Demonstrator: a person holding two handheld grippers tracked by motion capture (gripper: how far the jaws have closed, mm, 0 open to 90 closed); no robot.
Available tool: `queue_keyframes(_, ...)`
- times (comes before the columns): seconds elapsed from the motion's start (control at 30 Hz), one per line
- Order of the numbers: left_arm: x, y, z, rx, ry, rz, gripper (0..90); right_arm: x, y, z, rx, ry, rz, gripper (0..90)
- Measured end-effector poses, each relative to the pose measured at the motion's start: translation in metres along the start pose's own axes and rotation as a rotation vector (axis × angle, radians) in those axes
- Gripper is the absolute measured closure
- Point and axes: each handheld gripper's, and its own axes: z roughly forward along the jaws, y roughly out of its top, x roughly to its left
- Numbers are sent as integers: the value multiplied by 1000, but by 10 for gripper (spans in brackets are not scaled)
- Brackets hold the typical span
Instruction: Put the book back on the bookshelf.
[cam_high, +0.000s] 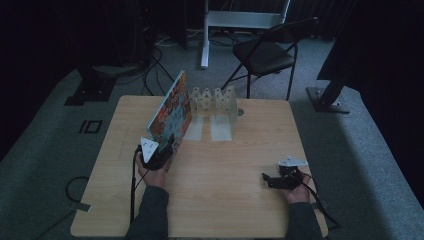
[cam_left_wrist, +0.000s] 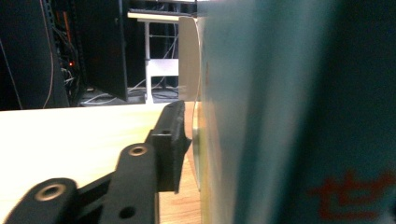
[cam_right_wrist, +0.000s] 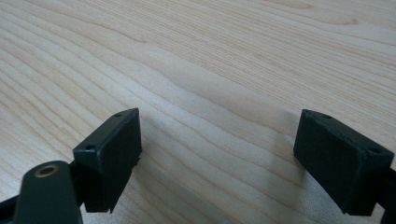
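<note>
Dark floor and a folding chair (cam_high: 265, 52) surround your wooden table (cam_high: 225, 200). Your left gripper (cam_high: 167, 145) clamps the picture book (cam_high: 170, 112), held tilted on edge just beside the white rack (cam_high: 215, 102). Your right gripper (cam_high: 267, 180) rests spread wide, well apart from the book.

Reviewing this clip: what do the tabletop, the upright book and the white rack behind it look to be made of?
Table: light wood or wood-look laminate, matte, with grain lines clear in the right gripper view. Book: printed card or paper cover, slightly glossy, thin edge beside the left gripper. White rack: seemingly painted metal or plastic, smooth, with zigzag cut-outs; too dim to say which.
</note>
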Motion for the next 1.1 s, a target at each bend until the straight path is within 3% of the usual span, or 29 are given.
queue_keyframes(0.43, 6, -1, -7, 21, -57, -24, 496, 0, 0, 0, -1, -1, 0, 149)
queue_keyframes(0.7, 11, -3, -16, 28, -68, -33, 475, 0, 0, 0, -1, 0, -2, 149)
queue_keyframes(0.77, 13, -2, -20, 33, -90, -57, 467, 0, 0, 0, -1, 0, -3, 149)
queue_keyframes(1.1, 12, 3, -30, 31, -133, -48, 454, 0, 0, 0, -1, -1, -3, 148)
